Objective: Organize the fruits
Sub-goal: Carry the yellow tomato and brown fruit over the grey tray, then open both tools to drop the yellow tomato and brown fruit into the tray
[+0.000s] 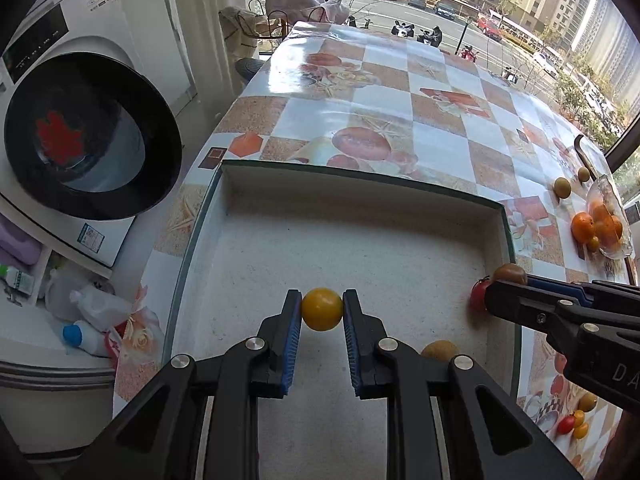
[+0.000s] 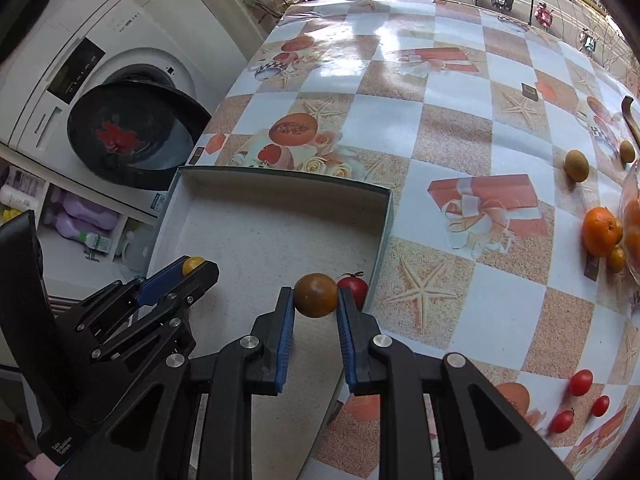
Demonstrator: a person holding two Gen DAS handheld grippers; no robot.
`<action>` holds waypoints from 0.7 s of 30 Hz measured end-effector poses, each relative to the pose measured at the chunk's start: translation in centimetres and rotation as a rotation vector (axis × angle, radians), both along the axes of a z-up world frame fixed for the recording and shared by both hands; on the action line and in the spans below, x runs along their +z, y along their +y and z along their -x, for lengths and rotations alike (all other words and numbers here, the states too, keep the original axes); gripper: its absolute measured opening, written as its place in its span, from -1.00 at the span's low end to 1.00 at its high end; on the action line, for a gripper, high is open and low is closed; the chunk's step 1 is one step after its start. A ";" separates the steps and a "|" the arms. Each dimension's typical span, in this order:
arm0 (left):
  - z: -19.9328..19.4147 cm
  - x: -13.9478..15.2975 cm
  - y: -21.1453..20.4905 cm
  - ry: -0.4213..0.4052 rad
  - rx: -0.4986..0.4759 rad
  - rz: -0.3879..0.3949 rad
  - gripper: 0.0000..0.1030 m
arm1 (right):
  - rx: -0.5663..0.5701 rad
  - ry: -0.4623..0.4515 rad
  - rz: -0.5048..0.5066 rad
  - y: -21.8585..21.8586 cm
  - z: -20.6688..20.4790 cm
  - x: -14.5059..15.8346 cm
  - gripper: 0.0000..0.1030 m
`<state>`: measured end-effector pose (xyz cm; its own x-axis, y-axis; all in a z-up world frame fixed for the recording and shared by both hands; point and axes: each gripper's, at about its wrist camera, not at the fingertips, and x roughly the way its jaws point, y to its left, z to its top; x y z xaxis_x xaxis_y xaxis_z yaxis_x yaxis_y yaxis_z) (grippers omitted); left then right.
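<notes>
My left gripper is shut on a yellow cherry tomato and holds it over the shallow white box. It also shows in the right wrist view. My right gripper is shut on a brown-orange tomato above the box's right wall. A red cherry tomato lies in the box just behind it. A brownish fruit lies in the box by my left gripper's right finger.
A glass bowl of oranges stands at the table's right edge, with an orange, small brown fruits and red cherry tomatoes loose on the checked tablecloth. A washing machine with open door stands left of the table.
</notes>
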<state>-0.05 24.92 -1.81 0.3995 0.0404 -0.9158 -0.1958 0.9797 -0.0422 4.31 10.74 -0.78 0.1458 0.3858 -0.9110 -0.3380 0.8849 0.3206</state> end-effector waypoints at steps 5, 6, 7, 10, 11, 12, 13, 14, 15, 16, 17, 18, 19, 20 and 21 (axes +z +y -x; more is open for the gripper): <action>-0.8 -0.8 0.7 0.018 0.010 -0.007 -0.56 | -0.003 0.018 0.008 1.1 -1.2 -1.0 -0.55; -0.9 -0.9 0.9 0.022 0.012 -0.007 -0.56 | -0.002 0.022 0.013 1.2 -1.3 -1.2 -0.55; -1.0 -1.1 1.0 0.026 0.012 -0.007 -0.56 | -0.001 0.024 0.016 1.4 -1.4 -1.4 -0.55; -1.0 -1.5 1.1 0.037 0.012 -0.007 -0.56 | 0.002 0.030 0.025 1.8 -1.7 -1.9 -0.55; -1.0 -1.6 1.1 0.041 0.010 -0.007 -0.56 | 0.003 0.030 0.027 2.0 -1.8 -2.1 -0.55; -1.1 -1.7 1.1 0.042 0.008 -0.008 -0.56 | 0.003 0.030 0.027 2.1 -1.9 -2.2 -0.55; -1.1 -1.7 1.1 0.039 0.008 -0.010 -0.56 | 0.005 0.033 0.030 2.2 -1.9 -2.5 -0.54; -1.1 -1.8 1.1 0.038 0.006 -0.013 -0.56 | 0.009 0.035 0.037 2.4 -2.0 -2.7 -0.54; -1.1 -1.8 1.0 0.038 0.003 -0.017 -0.56 | 0.014 0.035 0.047 2.5 -2.0 -2.9 -0.54; -1.1 -1.8 1.0 0.037 0.000 -0.022 -0.56 | 0.019 0.033 0.055 2.6 -2.0 -3.0 -0.53; -1.2 -1.8 0.9 0.036 -0.005 -0.027 -0.56 | 0.024 0.032 0.061 2.7 -2.0 -3.2 -0.53; -1.2 -1.8 0.8 0.036 -0.010 -0.032 -0.56 | 0.027 0.022 0.062 2.7 -1.9 -3.1 -0.53; -1.2 -1.8 0.8 0.035 -0.014 -0.037 -0.56 | 0.034 0.017 0.069 2.8 -1.9 -3.2 -0.53; -1.2 -1.8 0.7 0.034 -0.015 -0.041 -0.55 | 0.039 0.012 0.072 2.9 -1.9 -3.2 -0.53; -1.2 -1.8 0.7 0.033 -0.015 -0.044 -0.55 | 0.044 0.010 0.073 3.0 -1.8 -3.2 -0.52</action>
